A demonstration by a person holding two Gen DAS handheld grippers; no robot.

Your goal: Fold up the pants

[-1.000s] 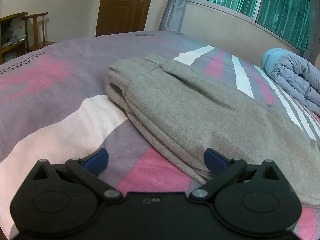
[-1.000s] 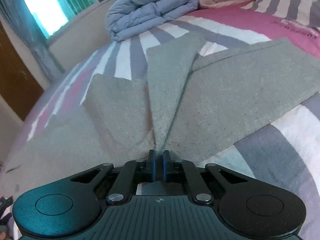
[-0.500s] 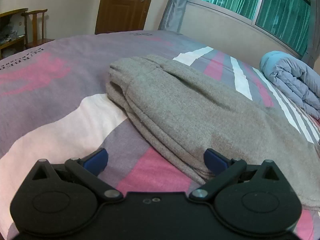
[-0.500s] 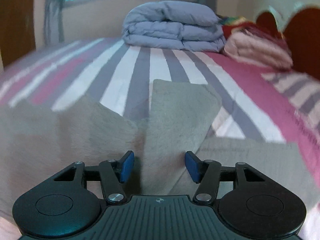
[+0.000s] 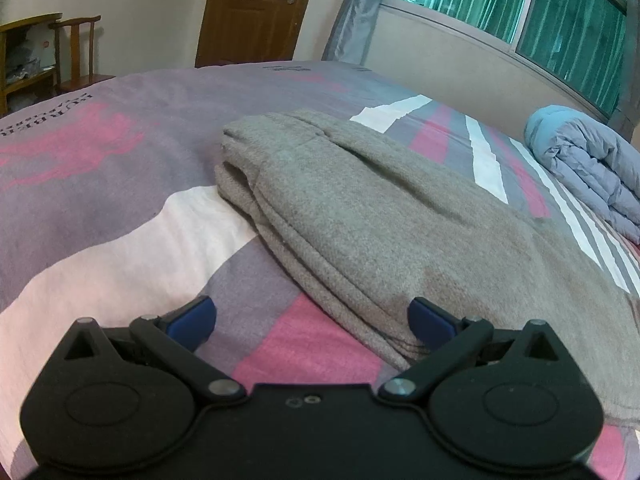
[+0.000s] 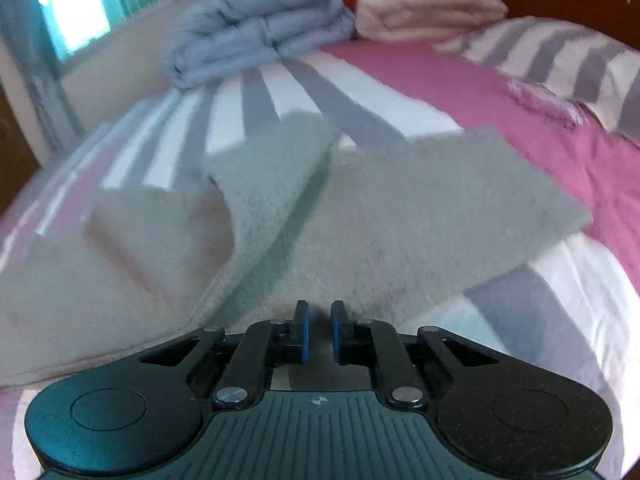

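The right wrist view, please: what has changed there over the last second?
The right claw let go of the grey fleece pants, opened, swung aside and has just been closing again, nothing visibly pinched between its pads. The left claw stayed open at the pants' edge.

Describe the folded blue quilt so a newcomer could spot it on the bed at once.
Start from the striped bed cover and look to its far end, near the window. The blue quilt sits there as a thick puffy folded stack, beyond the flat grey pants. Its neighbour, the pink folded bedding, is pale pink, not blue.
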